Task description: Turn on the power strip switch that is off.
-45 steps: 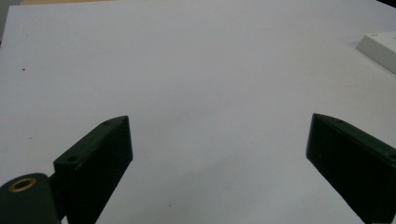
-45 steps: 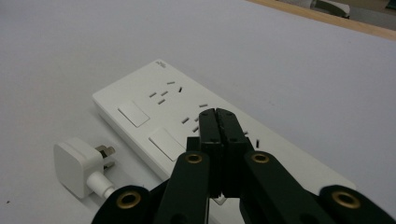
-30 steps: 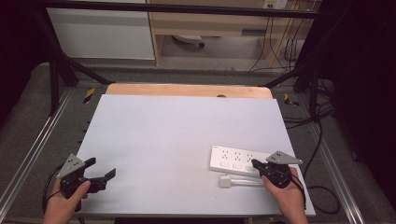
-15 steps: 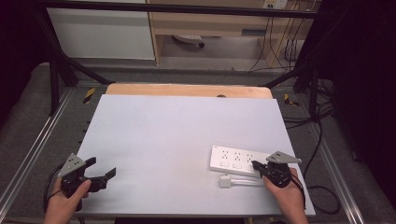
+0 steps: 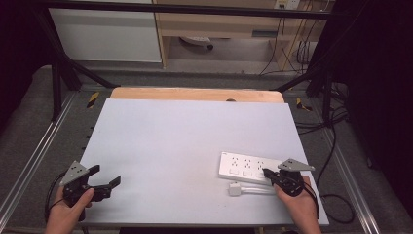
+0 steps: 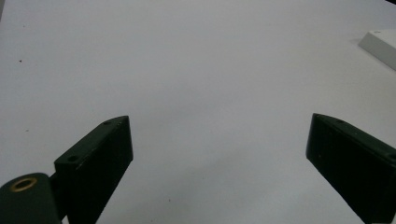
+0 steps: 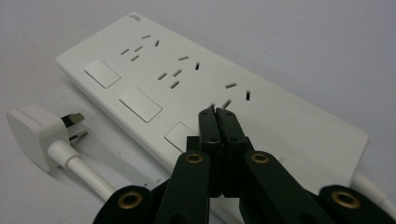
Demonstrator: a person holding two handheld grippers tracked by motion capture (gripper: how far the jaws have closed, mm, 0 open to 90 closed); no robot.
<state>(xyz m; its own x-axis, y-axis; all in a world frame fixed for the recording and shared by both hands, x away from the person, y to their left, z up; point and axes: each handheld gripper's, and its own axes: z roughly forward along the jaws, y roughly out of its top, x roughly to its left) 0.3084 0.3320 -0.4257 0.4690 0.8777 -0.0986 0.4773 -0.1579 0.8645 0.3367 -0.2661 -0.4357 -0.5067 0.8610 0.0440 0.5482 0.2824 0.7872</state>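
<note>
Little has moved since the earlier frame; left gripper (image 5: 104, 185) is held slightly lower, jaws apart over bare table (image 5: 185, 141). Right gripper (image 7: 218, 116) is pressed together, empty, above the power strip (image 5: 246, 166) at lower right. Strip judged rigid, light, slippery; best gripped across its narrow edges. Plug (image 7: 35, 133) lies beside it.

A lab or test bench, by the look of it — not a home. The table (image 5: 195, 136) is a plain white sheet on a wooden board, ringed by metal rails (image 5: 29, 161) and a black frame (image 5: 58, 68) of struts. Grey carpet lies around it. Behind stand a white cabinet (image 5: 104, 34) and a wooden shelf unit (image 5: 219, 24), with loose cables (image 5: 292, 48) hanging at a wall socket — more cables (image 5: 336, 126) trail along the floor at the right (beside yellow-and-black hazard tape (image 5: 92, 99)).
</note>
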